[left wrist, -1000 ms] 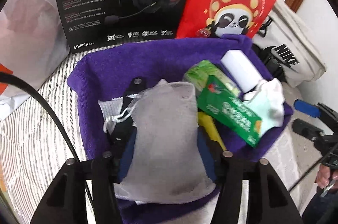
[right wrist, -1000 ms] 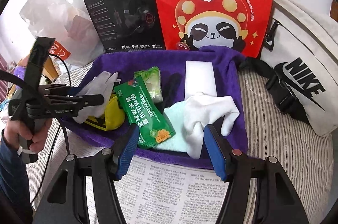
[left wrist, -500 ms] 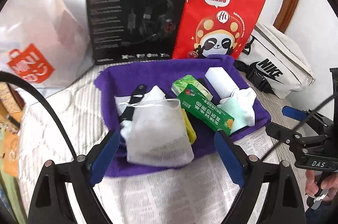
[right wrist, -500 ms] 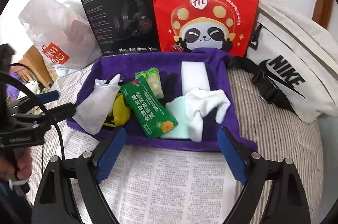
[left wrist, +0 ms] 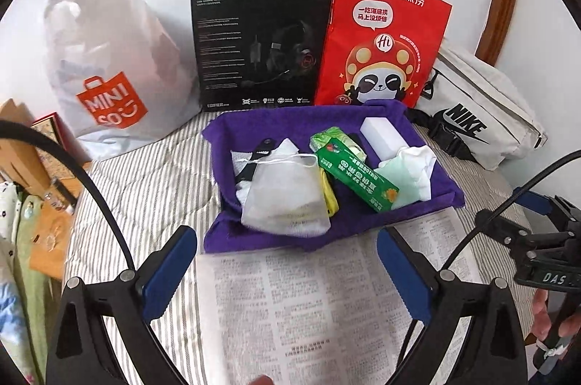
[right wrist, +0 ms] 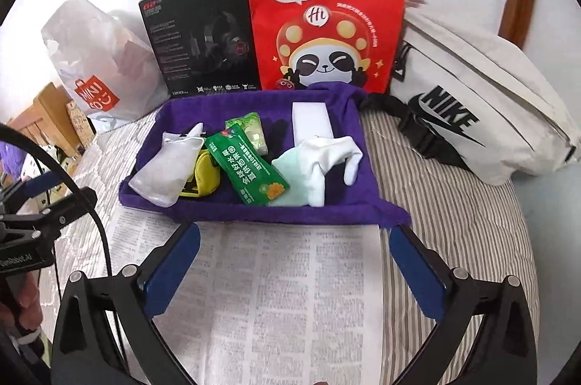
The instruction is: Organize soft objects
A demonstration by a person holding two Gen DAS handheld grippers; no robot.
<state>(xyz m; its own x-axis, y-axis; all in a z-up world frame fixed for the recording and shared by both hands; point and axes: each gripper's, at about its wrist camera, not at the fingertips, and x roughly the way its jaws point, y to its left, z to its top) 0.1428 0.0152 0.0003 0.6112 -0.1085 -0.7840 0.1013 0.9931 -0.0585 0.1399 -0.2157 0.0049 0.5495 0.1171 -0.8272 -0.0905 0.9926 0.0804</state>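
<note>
In the purple tray: mesh pouch, green packet, socks.

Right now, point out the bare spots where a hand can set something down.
Free: the newspaper in front of the purple tray, and the striped bedding between the tray and the white Nike bag. Crowded: inside the tray, where the mesh pouch, green packet and white sock overlap.
</note>
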